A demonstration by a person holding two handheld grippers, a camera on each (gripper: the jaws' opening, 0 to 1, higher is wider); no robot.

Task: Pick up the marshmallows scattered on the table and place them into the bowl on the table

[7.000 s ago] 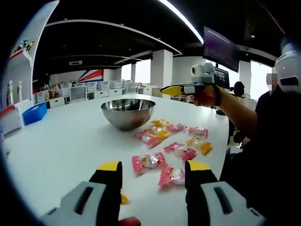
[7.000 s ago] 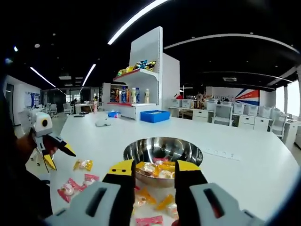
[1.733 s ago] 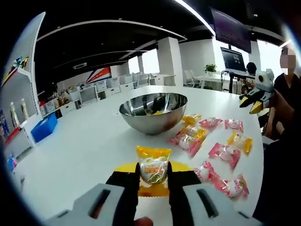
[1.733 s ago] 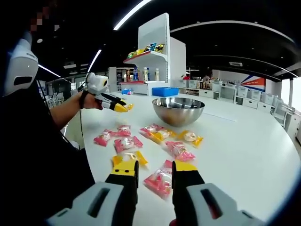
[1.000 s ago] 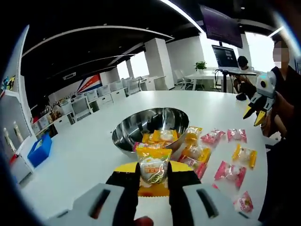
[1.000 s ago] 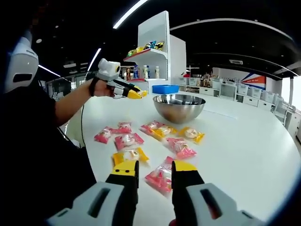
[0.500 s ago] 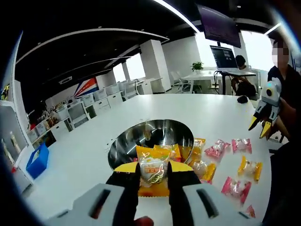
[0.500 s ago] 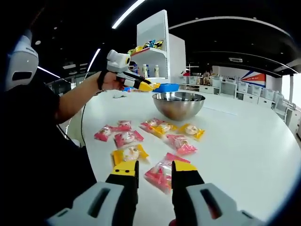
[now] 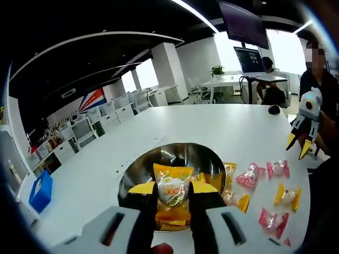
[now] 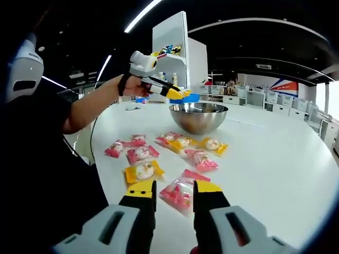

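Up close, left gripper (image 9: 172,188) clamped on yellow marshmallow (image 9: 172,186) over bowl (image 9: 139,170)

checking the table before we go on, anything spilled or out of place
Nothing damaged. Wrapped marshmallows lie scattered on the white table beside the steel bowl, as the task expects. The left gripper holds a yellow packet above the bowl.

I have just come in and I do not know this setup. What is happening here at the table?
A person is collecting wrapped marshmallows from a white table into a steel bowl. The left tool is shut on a yellow packet and holds it above the bowl, not yet released. The right tool is open, its jaws on either side of a pink packet on the table. Several more pink and yellow packets lie between it and the bowl.
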